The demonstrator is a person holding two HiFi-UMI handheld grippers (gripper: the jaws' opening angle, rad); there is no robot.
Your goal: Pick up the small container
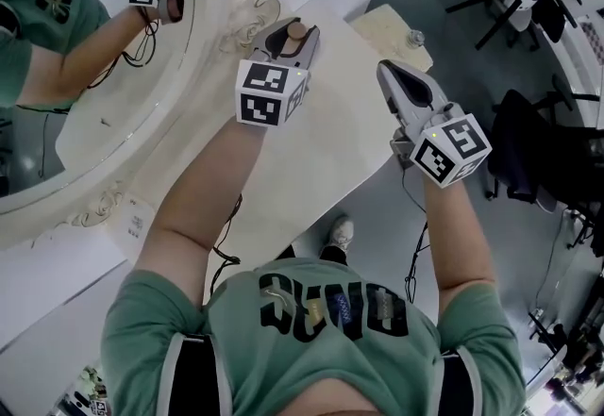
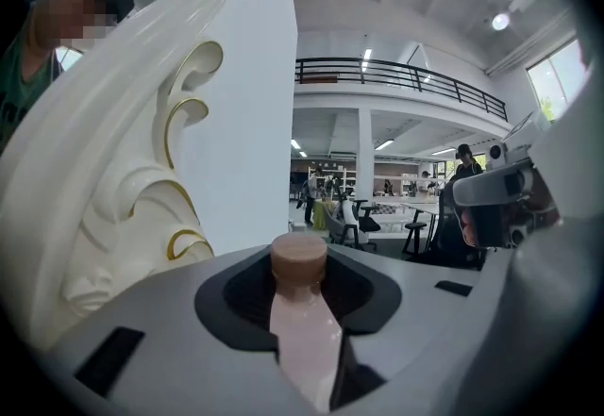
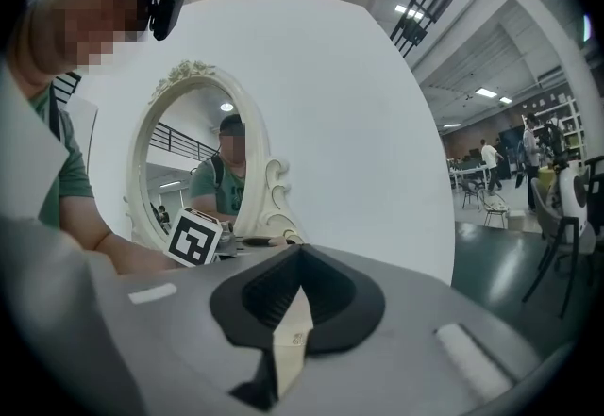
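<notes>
Left gripper (image 1: 294, 35): clamped on the small container (image 1: 297, 28). The left gripper view shows the pale pink body between the two jaws, with the brown cap protruding beyond the tips. The container is held clear above the white surface (image 1: 330, 169), at 12 o'clock from the person's chest and just beside the carved base of the ornate white mirror frame (image 1: 189, 103).

Left arm: bare forearm extended forward toward 12 o'clock and angled slightly inward. The marker cube (image 1: 272, 91) sits over the hand.

Right gripper (image 1: 387, 73): jaws together at the tips; the right gripper view shows only a pale sliver through the slot behind them. It points toward 11 o'clock and hangs at 3 o'clock from the left gripper, apart from it, near the cream board (image 1: 392, 27) at the surface edge.

Right arm: forearm extended forward near the right edge of the surface, with its marker cube (image 1: 451, 150) facing up toward the head camera.

The mirror glass at 10 o'clock reflects an arm and a marker cube.
</notes>
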